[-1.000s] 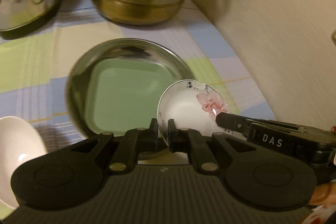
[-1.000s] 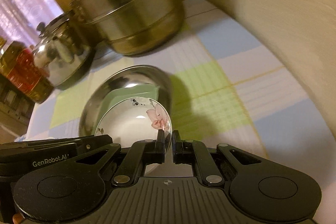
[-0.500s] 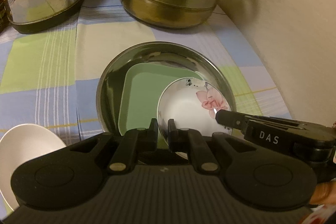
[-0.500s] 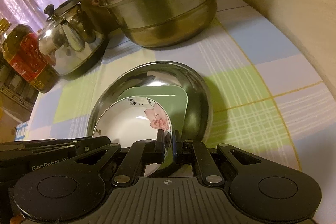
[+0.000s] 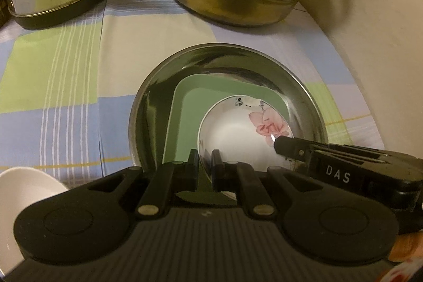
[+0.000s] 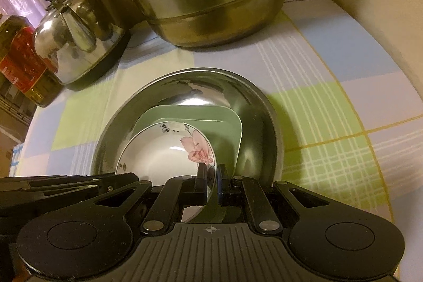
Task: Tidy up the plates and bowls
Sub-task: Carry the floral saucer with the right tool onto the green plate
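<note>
White bowl point(image 5: 235, 139) (pink flower), green plate point(image 5: 185, 107)

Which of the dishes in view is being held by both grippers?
The flowered bowl, white with a pink blossom: left gripper and right gripper each clamp its rim. It sits over the green square plate inside the steel basin.

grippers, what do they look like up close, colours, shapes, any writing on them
Both tongs are matte black plastic: the left and right each have two slim fingers on linkage arms with silver pivot pins, round hubs at both sides and a ribbed grey base. Seen side-on, the right one reads "DAS" in white.
</note>
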A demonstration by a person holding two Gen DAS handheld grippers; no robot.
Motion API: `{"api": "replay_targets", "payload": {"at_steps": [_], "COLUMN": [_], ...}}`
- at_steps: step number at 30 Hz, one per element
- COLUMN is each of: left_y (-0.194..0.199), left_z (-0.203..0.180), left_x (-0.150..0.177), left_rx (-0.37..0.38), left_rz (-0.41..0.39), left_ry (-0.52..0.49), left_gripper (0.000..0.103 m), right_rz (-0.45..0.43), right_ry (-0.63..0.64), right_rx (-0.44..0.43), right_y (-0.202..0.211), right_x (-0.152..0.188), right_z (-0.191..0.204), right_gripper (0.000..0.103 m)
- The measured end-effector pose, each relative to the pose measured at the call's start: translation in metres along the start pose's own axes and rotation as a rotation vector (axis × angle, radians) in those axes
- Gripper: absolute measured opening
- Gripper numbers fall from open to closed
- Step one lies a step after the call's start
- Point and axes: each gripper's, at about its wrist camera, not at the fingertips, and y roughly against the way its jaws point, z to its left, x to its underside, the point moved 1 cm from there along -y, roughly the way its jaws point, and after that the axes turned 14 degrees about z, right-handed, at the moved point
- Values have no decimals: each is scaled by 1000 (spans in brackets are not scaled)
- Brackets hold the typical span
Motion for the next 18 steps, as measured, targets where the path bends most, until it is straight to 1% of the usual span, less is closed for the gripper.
{"api": "replay_targets", "payload": {"at_steps": [18], "left_y": [-12], "left_z": [4], "left_x": [-10], "left_rx": [-1], "left_rz": [13], "left_ry": [-6], "left_gripper": [9], "right_rz": [10], "right_ry": [-6], "right_rx": [8], "right_y": [-11], "right_x": [-9], "right_z": [0], "right_gripper": [7]}}
